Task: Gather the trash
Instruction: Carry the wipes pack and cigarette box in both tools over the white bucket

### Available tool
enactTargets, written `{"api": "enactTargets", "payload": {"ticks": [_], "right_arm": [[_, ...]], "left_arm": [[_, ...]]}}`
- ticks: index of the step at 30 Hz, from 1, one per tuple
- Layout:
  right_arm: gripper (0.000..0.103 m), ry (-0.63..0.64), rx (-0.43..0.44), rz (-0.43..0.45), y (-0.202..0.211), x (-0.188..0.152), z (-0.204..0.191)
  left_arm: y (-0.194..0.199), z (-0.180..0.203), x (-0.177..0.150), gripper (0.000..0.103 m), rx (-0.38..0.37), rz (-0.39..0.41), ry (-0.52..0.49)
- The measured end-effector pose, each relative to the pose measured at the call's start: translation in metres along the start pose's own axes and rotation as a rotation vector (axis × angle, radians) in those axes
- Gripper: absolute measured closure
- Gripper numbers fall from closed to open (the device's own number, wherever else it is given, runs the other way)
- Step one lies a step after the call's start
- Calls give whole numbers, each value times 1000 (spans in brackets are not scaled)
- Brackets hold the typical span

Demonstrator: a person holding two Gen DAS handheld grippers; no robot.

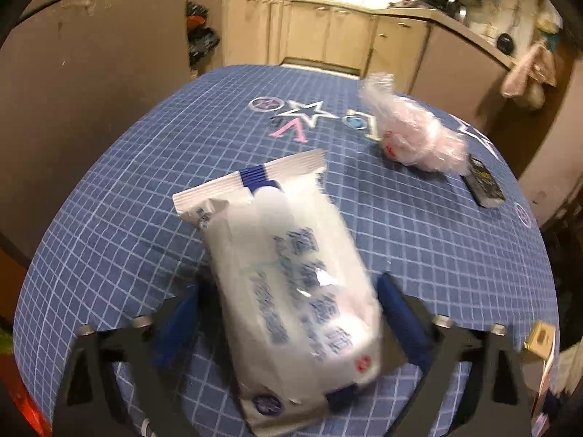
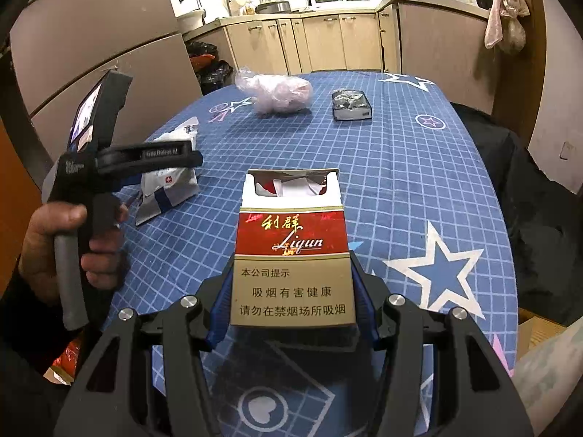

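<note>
Wipes pack (image 1: 288,284) lies lengthwise, possibly gripped, sealed end away.

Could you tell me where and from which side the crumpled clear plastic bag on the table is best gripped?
Judging by its shape, grip the crumpled plastic bag at the twisted end sticking up on its left, coming from above. The body is wide and puffy; that end looks narrow enough for the fingers. Both grippers are full now.

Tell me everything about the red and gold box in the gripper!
The cigarette pack is cardboard: a red band with gold writing above a gold panel with dark print. Its white top is open, showing crumpled paper inside. It stands upright, above the blue checked tablecloth, pinched at its lower sides by the right gripper, whose blue pads press both edges.
</note>
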State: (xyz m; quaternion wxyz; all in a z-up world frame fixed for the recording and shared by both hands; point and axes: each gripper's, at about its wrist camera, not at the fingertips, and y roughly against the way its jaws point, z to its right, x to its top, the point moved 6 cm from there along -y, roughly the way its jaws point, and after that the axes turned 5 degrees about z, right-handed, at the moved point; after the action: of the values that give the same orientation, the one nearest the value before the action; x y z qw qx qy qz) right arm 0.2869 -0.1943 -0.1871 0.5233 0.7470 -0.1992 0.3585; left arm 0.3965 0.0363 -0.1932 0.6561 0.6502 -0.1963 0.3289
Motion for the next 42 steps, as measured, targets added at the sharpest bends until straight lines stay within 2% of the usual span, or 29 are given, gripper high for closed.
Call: {"api": "enactTargets", "payload": {"ticks": [3,11,19,24,30,35,42], "right_arm": [[50,-7,0,-2,0,0,-1],[50,-2,-7,20,8,4,-11],[50,6,-18,47,17,9,-18],[50,-4,-41,81,31,13,-14],[50,-23,-90,143,58,19,-2],[50,-53,-154,195,91,17,19],[50,-110,-273,277,145,12,56]], "left_arm": [[6,2,-3,32,4,11,-35],[21,-2,-10,43,36,26,-71],[33,-7,-13,47,54,34,-91],[51,1,-11,48,71,85,-133],[85,35,-6,48,46,177,-222],[113,83,-9,48,-19,243,-314],[138,149,-20,49,-129,281,-410]]}}
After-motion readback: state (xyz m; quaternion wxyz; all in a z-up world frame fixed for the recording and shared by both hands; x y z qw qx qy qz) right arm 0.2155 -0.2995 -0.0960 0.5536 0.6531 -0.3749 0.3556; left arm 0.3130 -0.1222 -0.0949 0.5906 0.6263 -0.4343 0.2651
